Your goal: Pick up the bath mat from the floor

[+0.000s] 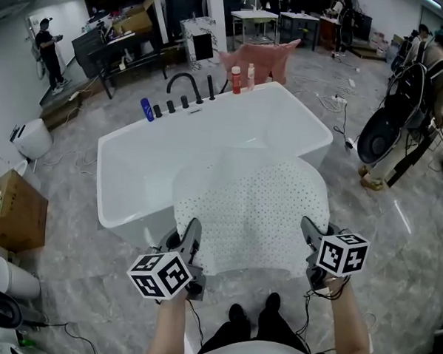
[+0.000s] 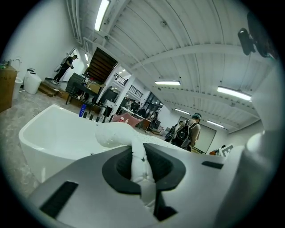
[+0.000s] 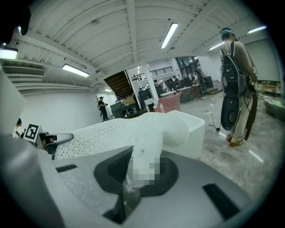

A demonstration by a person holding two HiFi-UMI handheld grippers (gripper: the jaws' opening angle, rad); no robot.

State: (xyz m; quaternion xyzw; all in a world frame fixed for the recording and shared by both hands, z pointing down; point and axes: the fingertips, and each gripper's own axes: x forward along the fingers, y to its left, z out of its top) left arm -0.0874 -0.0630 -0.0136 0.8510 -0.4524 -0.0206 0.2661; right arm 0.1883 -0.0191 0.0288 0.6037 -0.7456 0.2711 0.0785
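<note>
Bath mat (image 1: 251,200) is off the floor (image 1: 396,241), held up by its near edge & spread over the near rim of the white tub (image 1: 133,160). Its far part lies across the tub opening.

Left tongs (image 1: 190,234) are nipped tight on the near-left corner: the left gripper view shows a bunched fold of white mat squeezed betw. the pads. Right tongs (image 1: 312,233) do the same on the near-right corner, narrow, w/ a fold of mat pinched betw. them.

Handling, my read:
- **Feel:** soft, floppy sheet, prob. rubbery, w/ lots of small holes. It rolls & folds at each grip and has no stiffness.
- **Weight:** looks light-ish but big, so it'll likely swing & drag on the tub rim.
- **Grip risk:** could be slick if wet, can't tell. Not fragile.
- **Where to hold:** corners or edge, w/ a gathered fold deep in the pads, as now. Two holds well apart keep it spread; a one-corner hold would prob. let it hang long & trail on the floor.

Pick-up looks done, as far as head view shows.
</note>
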